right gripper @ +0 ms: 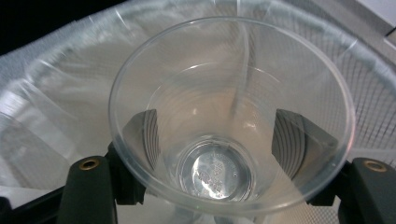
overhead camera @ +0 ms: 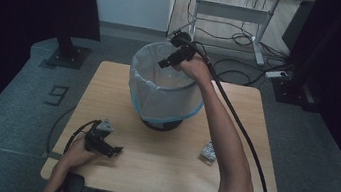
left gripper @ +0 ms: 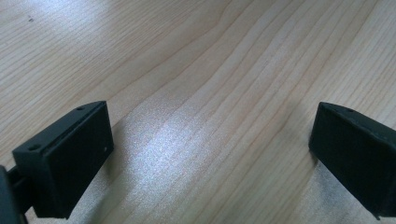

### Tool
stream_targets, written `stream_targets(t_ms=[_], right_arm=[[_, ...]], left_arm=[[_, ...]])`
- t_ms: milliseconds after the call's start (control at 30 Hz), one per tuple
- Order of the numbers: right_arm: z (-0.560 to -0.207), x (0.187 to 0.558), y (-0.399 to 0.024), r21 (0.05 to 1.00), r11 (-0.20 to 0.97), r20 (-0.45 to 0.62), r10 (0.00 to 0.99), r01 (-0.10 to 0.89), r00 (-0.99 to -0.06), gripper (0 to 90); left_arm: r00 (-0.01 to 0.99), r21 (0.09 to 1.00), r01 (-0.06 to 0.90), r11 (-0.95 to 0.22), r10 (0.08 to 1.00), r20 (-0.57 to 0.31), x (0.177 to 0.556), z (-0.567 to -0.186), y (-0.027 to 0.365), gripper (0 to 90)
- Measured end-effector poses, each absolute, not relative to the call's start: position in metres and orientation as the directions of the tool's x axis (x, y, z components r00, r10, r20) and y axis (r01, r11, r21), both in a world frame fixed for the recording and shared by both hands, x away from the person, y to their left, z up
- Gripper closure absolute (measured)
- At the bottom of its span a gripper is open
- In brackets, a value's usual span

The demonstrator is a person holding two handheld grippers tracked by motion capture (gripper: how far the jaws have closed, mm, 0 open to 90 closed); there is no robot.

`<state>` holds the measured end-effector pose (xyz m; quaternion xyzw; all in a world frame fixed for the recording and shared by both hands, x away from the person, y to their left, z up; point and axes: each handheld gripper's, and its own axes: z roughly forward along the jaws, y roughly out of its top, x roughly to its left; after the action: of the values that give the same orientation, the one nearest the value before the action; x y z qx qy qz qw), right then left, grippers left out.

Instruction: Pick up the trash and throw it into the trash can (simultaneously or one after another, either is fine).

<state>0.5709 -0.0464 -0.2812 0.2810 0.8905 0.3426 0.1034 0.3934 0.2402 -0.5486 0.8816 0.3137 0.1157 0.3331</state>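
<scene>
Nearest the camera in the high view, the left tongs [overhead camera: 109, 148] rest on the wooden counter [overhead camera: 157, 175] close to its near edge, held in the person's left hand [overhead camera: 81, 150]. In the left gripper view their two black jaws stand wide apart over bare wood grain, released, with nothing between them.

To the right, near the person's right forearm, a small crumpled silvery wrapper [overhead camera: 208, 152] lies on the counter, well apart from both tongs. Between it and the left tongs the boards are open, as is the strip along the right edge.

Farther back, at the middle of the counter, stands a mesh wastebasket [overhead camera: 163, 95] lined with a translucent white bag edged in blue. It blocks the way to the far edge, leaving open room to its left and right.

Over the basket's far rim the right tongs [overhead camera: 169, 61] point down into its mouth. In the right gripper view they grasp a clear plastic cup [right gripper: 231, 116] by its lower wall, the ridged pads [right gripper: 292, 140] seen through the plastic on either side. The cup is tilted with its empty mouth facing the camera, inside the bag's opening. What lies at the bottom of the bag cannot be made out.
</scene>
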Motion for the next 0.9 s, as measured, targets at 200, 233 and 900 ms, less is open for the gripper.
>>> stream_targets(t_ms=[200,233,900], right_arm=[[-0.288,0.573,-0.046,0.643,0.629,-0.008,0.576,0.437,-0.817,12.3],[-0.288,0.573,-0.047,0.642,0.630,-0.006,0.573,0.436,-0.820,11.9],[-0.263,0.537,-0.070,0.685,0.618,-0.031,0.554,0.386,-0.832,0.0]], left_arm=[[0.777,0.660,0.476,-0.582,0.630,-0.005,0.394,-0.549,0.240,0.0],[0.777,0.660,0.476,-0.582,0.630,-0.005,0.394,-0.549,0.240,0.0],[0.776,0.661,0.476,-0.580,0.630,-0.006,0.393,-0.549,0.240,0.0]])
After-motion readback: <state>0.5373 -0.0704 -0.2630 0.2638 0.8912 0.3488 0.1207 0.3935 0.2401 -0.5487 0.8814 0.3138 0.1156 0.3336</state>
